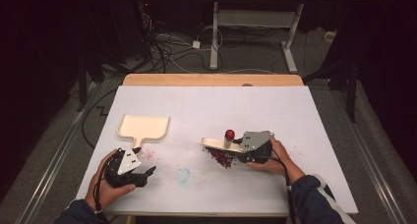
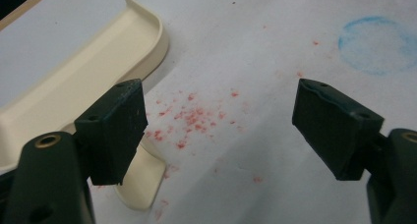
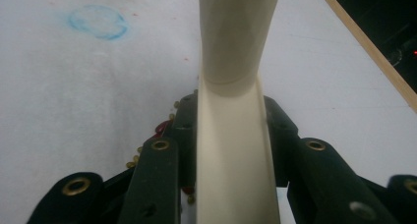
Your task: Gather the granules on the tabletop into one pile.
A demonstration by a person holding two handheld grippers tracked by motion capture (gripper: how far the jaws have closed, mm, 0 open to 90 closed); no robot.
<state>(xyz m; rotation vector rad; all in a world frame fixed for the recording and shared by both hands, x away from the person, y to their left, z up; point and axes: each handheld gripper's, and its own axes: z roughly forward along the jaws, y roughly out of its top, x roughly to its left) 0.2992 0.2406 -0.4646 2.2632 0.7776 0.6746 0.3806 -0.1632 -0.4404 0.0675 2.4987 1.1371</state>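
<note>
Overhead, the right tongs point(image 1: 231, 148) hold a cream brush point(image 1: 219, 144) over red crumbs point(image 1: 222, 158) on the tabletop point(image 1: 275, 116), while closer in the left tongs point(image 2: 216, 130) gape beside the dustpan point(image 2: 78, 91) handle, probably next to grip it, and the right tongs' own camera confirms them clamped on the brush handle.
</note>
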